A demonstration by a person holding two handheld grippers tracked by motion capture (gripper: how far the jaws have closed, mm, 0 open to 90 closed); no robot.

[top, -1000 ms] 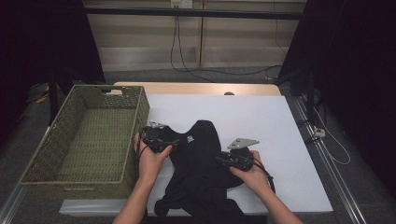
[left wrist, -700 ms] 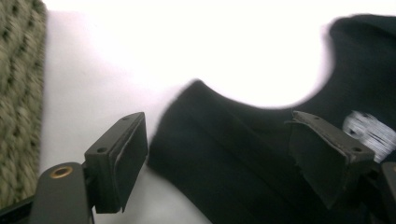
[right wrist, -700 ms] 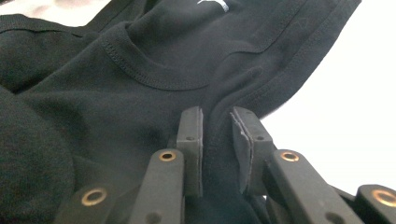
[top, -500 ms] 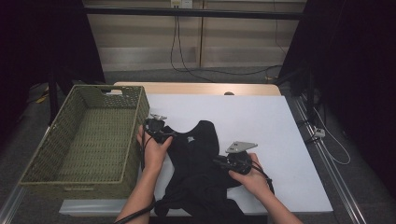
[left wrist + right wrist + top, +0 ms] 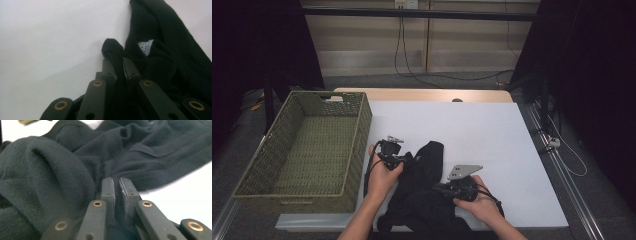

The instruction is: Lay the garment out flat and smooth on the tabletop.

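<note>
A green woven basket stands on the left, just beside the white table sheet; cables hang behind. A wooden edge borders the sheet's far side

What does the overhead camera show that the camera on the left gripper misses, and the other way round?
High view alone: the green wicker basket, both hands, and the right gripper on the black garment.

Left gripper view alone: a fold of fabric pinched between the left gripper jaws, which have just been closing, and a small grey label.

Both: the garment on the white table.
</note>
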